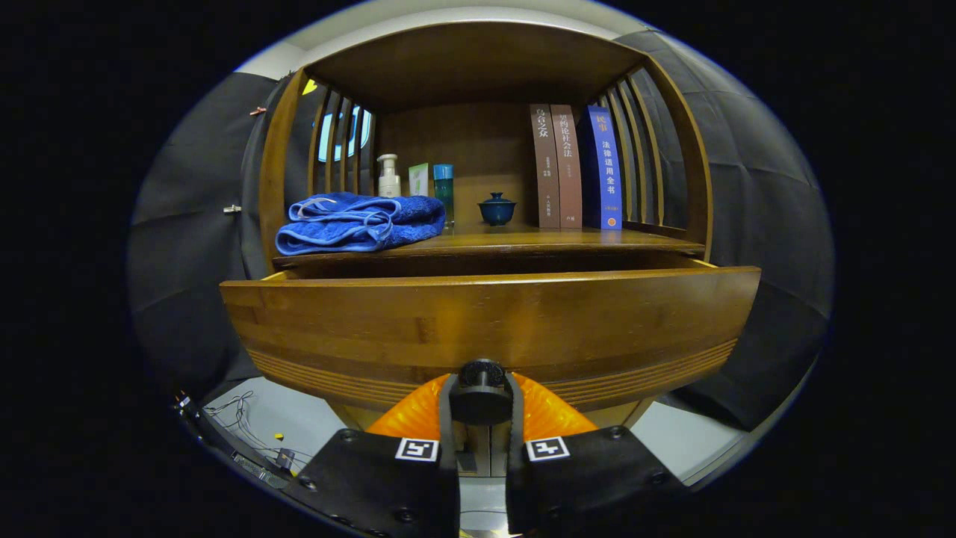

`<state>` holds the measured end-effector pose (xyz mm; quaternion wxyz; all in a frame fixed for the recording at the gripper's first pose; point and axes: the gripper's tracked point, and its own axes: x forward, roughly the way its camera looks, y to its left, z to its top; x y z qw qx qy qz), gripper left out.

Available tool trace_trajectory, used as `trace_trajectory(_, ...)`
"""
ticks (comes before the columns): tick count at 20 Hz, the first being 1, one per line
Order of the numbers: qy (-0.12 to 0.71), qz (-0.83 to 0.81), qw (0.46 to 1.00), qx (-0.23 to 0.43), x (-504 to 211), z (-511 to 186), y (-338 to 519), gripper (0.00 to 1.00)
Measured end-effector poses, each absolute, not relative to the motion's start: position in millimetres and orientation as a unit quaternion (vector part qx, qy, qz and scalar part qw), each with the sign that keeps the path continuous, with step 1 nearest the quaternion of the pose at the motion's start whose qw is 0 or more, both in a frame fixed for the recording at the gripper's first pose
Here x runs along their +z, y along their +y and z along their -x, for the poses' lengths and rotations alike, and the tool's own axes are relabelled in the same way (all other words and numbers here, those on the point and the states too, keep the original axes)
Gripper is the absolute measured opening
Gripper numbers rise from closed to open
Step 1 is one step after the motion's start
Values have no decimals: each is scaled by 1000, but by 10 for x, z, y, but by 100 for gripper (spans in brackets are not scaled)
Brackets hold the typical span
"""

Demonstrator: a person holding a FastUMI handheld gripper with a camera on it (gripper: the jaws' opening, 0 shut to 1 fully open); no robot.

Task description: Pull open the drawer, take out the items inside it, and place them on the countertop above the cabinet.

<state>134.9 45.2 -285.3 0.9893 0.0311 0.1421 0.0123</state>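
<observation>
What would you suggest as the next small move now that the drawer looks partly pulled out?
Probably release the knob and lift up over the drawer front. The gripper is shut on the knob, and the drawer stands out from under the countertop, where a blue towel lies. Its inside is hidden from here.

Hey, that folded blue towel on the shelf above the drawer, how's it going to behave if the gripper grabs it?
The blue towel looks soft and loosely folded, so it would likely sag and unfold if pinched at one edge. Its plush surface suggests good grip, not slippery. The gripper is shut on the drawer knob.
</observation>
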Motion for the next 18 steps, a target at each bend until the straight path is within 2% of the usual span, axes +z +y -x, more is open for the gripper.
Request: trace_trajectory(18,148,-31,988,21,-2894,-609,447,28)
